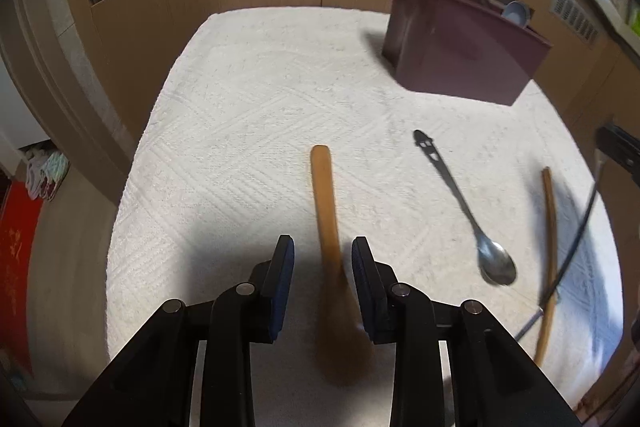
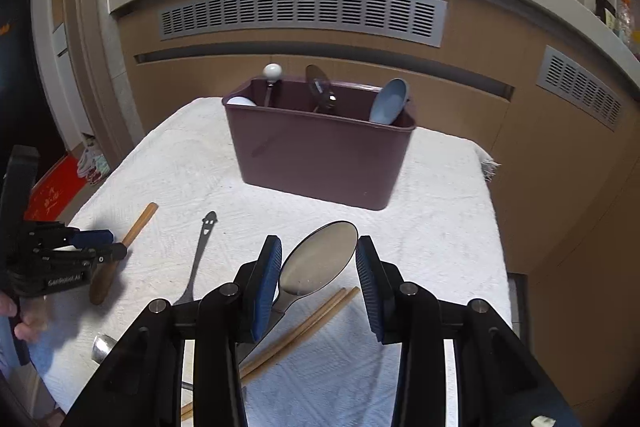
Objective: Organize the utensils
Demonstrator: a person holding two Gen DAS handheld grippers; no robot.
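A wooden spoon (image 1: 322,187) lies on the white towel (image 1: 240,127), its handle pointing away. My left gripper (image 1: 323,255) hangs over the spoon's neck, open, with the pads either side and a gap on the left. In the right wrist view the left gripper (image 2: 116,245) shows over the same wooden spoon (image 2: 138,223). My right gripper (image 2: 318,251) is shut on a large metal spoon (image 2: 320,259), pads pressing the sides of its bowl, lifted off the towel. A maroon bin (image 2: 320,155) stands at the far end.
A blue spoon (image 2: 388,103), a white-knobbed utensil (image 2: 272,71) and a dark one stand in the bin. A steel spoon with a black face-patterned handle (image 1: 460,199) and wooden chopsticks (image 2: 304,323) lie on the towel. Brown cabinets stand behind the table, and a person's hand (image 2: 24,319) is at left.
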